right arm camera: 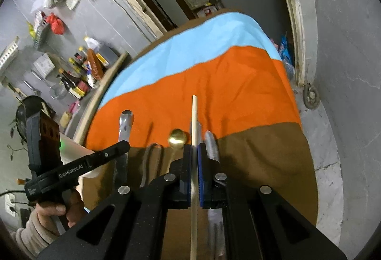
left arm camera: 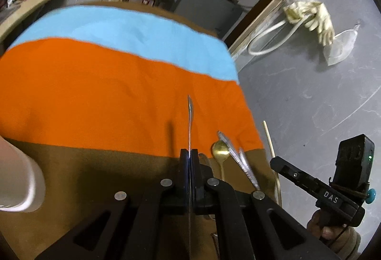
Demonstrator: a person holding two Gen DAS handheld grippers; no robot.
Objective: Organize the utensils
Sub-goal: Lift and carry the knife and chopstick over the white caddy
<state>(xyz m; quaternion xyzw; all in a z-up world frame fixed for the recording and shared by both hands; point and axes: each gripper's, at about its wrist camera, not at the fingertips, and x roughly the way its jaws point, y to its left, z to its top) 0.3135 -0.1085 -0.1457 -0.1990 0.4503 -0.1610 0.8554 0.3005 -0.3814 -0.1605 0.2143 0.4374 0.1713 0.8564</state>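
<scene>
1. My left gripper [left arm camera: 189, 157] is clamped on a thin, edge-on steel utensil [left arm camera: 189, 117] at frame centre; that narrow hold could let it pivot.
2. My right gripper [right arm camera: 195, 152] is clamped on a pale wooden chopstick [right arm camera: 194, 117] above the striped counter [right arm camera: 238, 83]; it may slide out.

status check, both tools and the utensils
Left tool shut on a thin metal utensil. Right tool shut on a wooden stick. Gold spoon and others on the cloth. Nothing in the way.
</scene>
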